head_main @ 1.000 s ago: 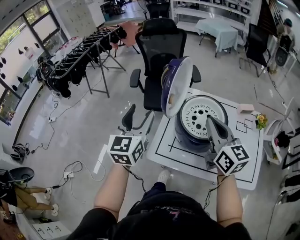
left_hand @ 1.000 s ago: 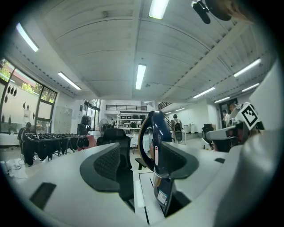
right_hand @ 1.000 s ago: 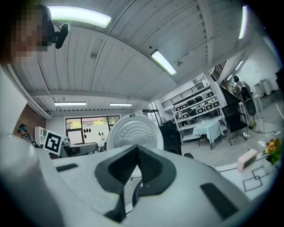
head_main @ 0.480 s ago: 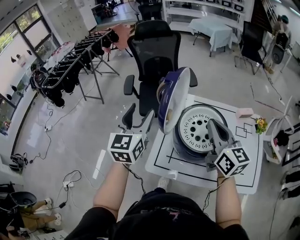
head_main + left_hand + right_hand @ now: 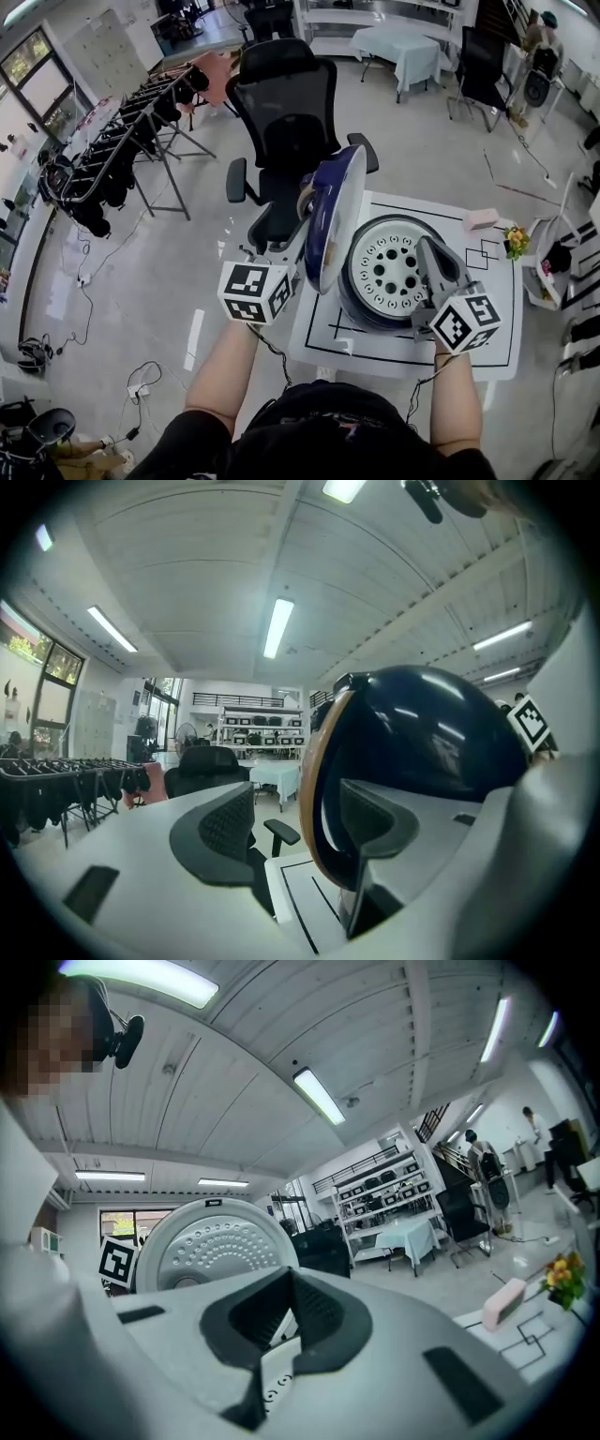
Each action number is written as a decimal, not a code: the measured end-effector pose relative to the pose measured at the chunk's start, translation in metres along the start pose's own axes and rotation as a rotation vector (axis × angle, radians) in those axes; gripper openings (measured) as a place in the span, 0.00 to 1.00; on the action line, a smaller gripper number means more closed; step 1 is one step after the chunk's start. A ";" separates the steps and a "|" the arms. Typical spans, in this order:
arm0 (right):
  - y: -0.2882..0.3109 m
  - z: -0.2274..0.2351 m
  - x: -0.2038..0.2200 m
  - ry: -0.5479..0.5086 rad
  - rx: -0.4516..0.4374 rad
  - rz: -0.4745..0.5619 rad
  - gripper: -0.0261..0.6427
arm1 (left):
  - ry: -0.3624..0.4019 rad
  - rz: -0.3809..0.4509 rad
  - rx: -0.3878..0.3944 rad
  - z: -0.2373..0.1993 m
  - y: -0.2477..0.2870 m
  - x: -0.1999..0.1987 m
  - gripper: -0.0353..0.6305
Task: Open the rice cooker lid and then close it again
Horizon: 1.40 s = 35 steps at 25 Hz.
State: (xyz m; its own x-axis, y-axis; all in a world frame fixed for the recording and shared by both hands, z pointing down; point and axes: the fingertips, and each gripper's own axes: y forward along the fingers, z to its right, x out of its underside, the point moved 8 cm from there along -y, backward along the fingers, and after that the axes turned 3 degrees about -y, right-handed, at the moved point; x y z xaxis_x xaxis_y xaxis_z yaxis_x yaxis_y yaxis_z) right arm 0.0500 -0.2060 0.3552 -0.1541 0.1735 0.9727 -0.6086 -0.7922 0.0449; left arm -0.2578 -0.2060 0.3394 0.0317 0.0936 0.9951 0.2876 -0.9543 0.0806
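No brand name or print can be read. The only marks are the black-and-white square patterns on the gripper cubes, thin black outlines drawn on the white desk (image 5: 487,319), and a small dark tag at the top of the lid's inner face, too small to read in the right gripper view.

The round dark blue rice cooker (image 5: 349,302) sits in the middle of the desk. Its domed, tan-rimmed lid (image 5: 330,220) is swung fully up and stands on edge on the cooker's left side. A pale metal plate with round holes (image 5: 389,272) lies face up in the cooker's mouth.

Both bare forearms reach forward, and both grippers point level. The left gripper (image 5: 274,255) is at the desk's left edge, just beside the lid's blue outer shell. Its jaws stand wide apart and grip nothing. In its own view the lid's rim shows in the gap beyond them, and I cannot tell whether it touches them.

The right gripper (image 5: 428,248) hangs over the cooker's right rim with its jaws pressed together and nothing between them. It faces the lid's dimpled silver inner face (image 5: 211,1241).

A pink rectangular block (image 5: 480,218) and a small bunch of yellow flowers (image 5: 516,242) sit at the desk's far right. A black mesh office chair (image 5: 286,112) stands behind the desk.
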 end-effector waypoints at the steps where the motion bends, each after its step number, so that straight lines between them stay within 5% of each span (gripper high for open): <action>1: 0.000 0.001 -0.001 0.000 0.012 0.001 0.04 | 0.004 -0.002 0.011 0.000 0.005 -0.001 0.48; 13: 0.000 0.009 -0.001 -0.003 0.121 0.019 0.04 | 0.032 -0.011 0.144 -0.003 0.043 -0.003 0.40; 18: 0.002 0.007 -0.004 -0.005 0.144 0.031 0.04 | 0.069 -0.012 0.225 0.002 0.048 -0.005 0.26; 35: -0.013 0.009 -0.010 -0.013 0.224 0.066 0.04 | 0.259 -0.045 0.234 0.038 0.059 -0.018 0.23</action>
State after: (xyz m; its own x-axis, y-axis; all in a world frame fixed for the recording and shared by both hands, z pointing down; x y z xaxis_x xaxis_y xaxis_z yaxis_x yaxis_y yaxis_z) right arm 0.0665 -0.2031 0.3471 -0.1763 0.1107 0.9781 -0.4093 -0.9119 0.0295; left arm -0.2047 -0.2534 0.3237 -0.2213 0.0305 0.9747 0.4955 -0.8573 0.1393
